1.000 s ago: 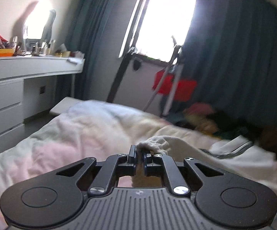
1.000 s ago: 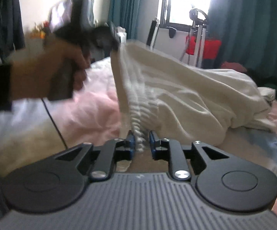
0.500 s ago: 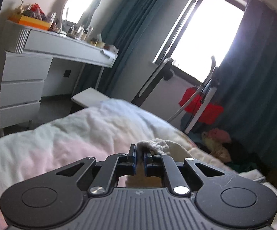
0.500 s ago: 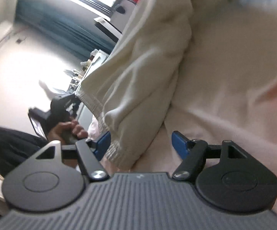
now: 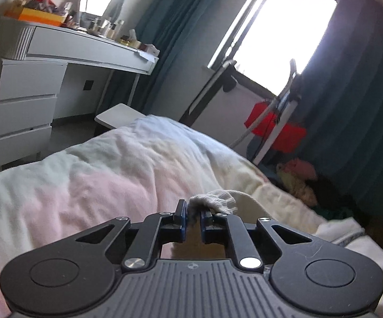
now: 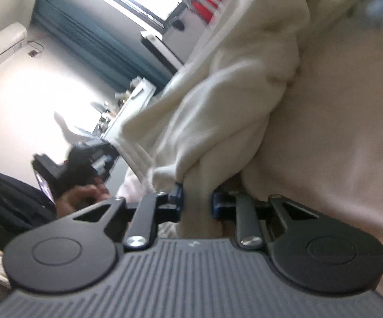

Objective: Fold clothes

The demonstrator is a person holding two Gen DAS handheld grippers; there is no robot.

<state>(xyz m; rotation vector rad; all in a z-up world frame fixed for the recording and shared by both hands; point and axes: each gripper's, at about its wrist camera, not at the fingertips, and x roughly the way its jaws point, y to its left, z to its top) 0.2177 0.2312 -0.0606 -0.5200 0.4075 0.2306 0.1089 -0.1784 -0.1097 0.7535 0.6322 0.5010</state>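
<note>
A cream knit garment [image 6: 233, 100] hangs stretched between my two grippers above the bed. My left gripper [image 5: 193, 221] is shut on its ribbed hem [image 5: 215, 201], which bunches over the fingertips. My right gripper [image 6: 197, 201] is tilted sideways and shut on a fold of the same garment, which passes between its blue pads. In the right wrist view the left gripper [image 6: 90, 159], held by a hand, grips the far ribbed edge of the garment.
The bed carries a pale pink and white duvet [image 5: 106, 180]. A white dresser with clutter [image 5: 32, 79] stands at the left, beside it a white stool [image 5: 119, 115]. A window [image 5: 278, 37], teal curtains, a red item on a stand [image 5: 276, 127] and a clothes pile [image 5: 302, 177] lie beyond.
My right gripper let go of the hem, rolled sideways with jaws wide, and has now closed on a fold of the garment. My left gripper kept its hold and tilted upward.
</note>
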